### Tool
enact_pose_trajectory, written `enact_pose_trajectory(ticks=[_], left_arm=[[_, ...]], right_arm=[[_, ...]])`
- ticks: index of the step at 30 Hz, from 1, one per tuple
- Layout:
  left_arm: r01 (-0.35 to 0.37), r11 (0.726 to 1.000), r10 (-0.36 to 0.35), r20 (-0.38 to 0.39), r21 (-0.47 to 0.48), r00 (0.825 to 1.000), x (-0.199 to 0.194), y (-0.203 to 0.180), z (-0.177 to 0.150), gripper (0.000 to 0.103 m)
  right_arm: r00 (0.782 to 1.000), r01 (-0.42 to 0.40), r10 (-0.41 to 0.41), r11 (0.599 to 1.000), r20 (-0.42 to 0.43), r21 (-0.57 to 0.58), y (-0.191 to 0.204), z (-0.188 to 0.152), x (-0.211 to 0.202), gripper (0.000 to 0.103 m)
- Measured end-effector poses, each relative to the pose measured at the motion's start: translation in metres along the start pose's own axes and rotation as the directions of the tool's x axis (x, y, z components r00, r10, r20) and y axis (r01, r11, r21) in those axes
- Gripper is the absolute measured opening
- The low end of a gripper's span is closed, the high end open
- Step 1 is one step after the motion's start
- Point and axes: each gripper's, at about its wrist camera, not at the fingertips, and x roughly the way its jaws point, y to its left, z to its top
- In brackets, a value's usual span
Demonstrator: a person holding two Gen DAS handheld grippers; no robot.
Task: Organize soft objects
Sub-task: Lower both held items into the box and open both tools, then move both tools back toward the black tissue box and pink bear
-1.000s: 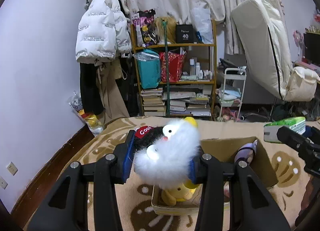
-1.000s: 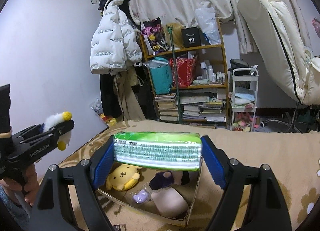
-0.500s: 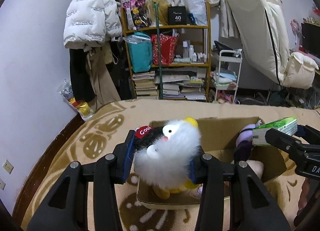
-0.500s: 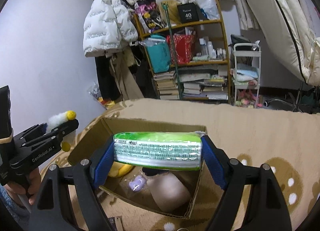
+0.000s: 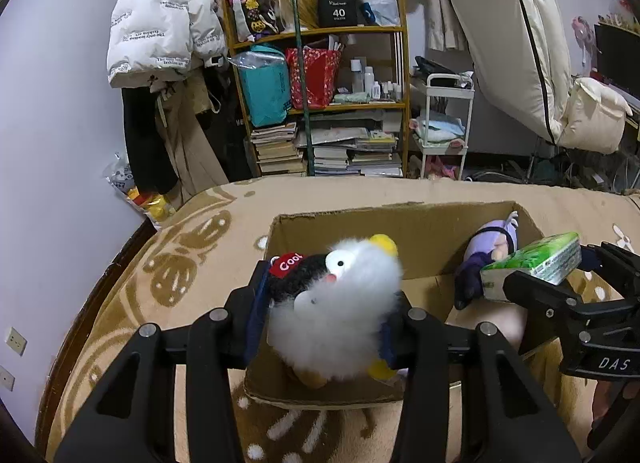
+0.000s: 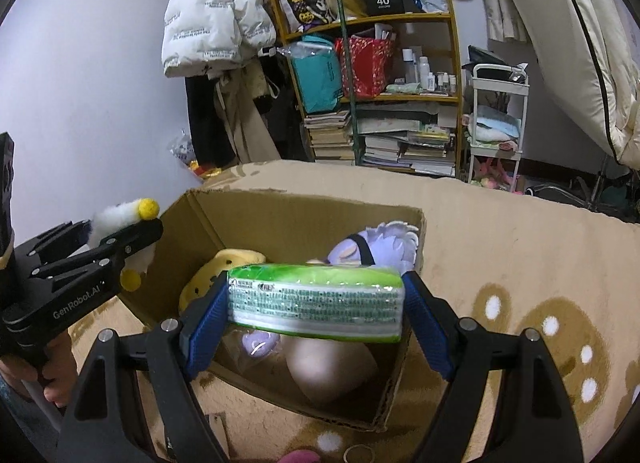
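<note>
My left gripper [image 5: 324, 323] is shut on a fluffy white and black penguin plush [image 5: 336, 303] with a red "Cool" tag, held over the near left part of an open cardboard box [image 5: 360, 219]. My right gripper [image 6: 316, 303] is shut on a green tissue pack [image 6: 316, 299] and holds it over the same box [image 6: 304, 203]. The tissue pack also shows in the left wrist view [image 5: 532, 263]. Inside the box lie a yellow plush [image 6: 208, 275], a purple-haired doll [image 6: 372, 247] and a beige cushion [image 6: 332, 367]. The left gripper [image 6: 132, 239] with the penguin shows at the left of the right wrist view.
The box sits on a tan patterned blanket [image 6: 520, 263]. Behind stand a wooden shelf with books and bags [image 5: 320, 103], a white puffer jacket [image 5: 160, 23], a small white cart [image 5: 440, 123] and a leaning mattress [image 5: 512, 35]. A pink item [image 6: 300, 457] lies at the near edge.
Both grippers have moved forward and down toward the box with their loads. The box now looks closer and its inside shows more fully.
</note>
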Motion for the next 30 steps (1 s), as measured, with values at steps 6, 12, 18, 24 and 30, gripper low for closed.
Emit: enact_pose_trajectory(ticks=[6, 12, 18, 24, 30], left_arm=[[0.016, 1.000, -0.016, -0.005, 0.002, 1.000, 0.001, -0.002, -0.002, 0.046], [0.013, 1.000, -0.013, -0.001, 0.010, 1.000, 0.000, -0.003, -0.003, 0.049], [0.002, 1.000, -0.002, 0.009, 0.012, 1.000, -0.003, -0.004, -0.004, 0.056], [-0.015, 1.000, 0.015, 0.000, 0.011, 1.000, -0.007, 0.001, -0.002, 0.068], [-0.019, 1.000, 0.019, 0.019, -0.007, 1.000, -0.017, 0.007, 0.001, 0.080]], right_arm=[[1.000, 0.007, -0.007, 1.000, -0.014, -0.015, 0.003, 0.000, 0.003, 0.087], [1.000, 0.005, -0.005, 1.000, -0.014, -0.010, 0.003, 0.000, 0.003, 0.087], [1.000, 0.007, -0.007, 1.000, -0.013, -0.007, 0.003, -0.001, 0.004, 0.087], [1.000, 0.004, -0.004, 1.000, -0.013, -0.004, 0.002, 0.000, 0.003, 0.087], [1.000, 0.002, -0.003, 1.000, 0.011, 0.015, -0.001, -0.003, -0.003, 0.099]])
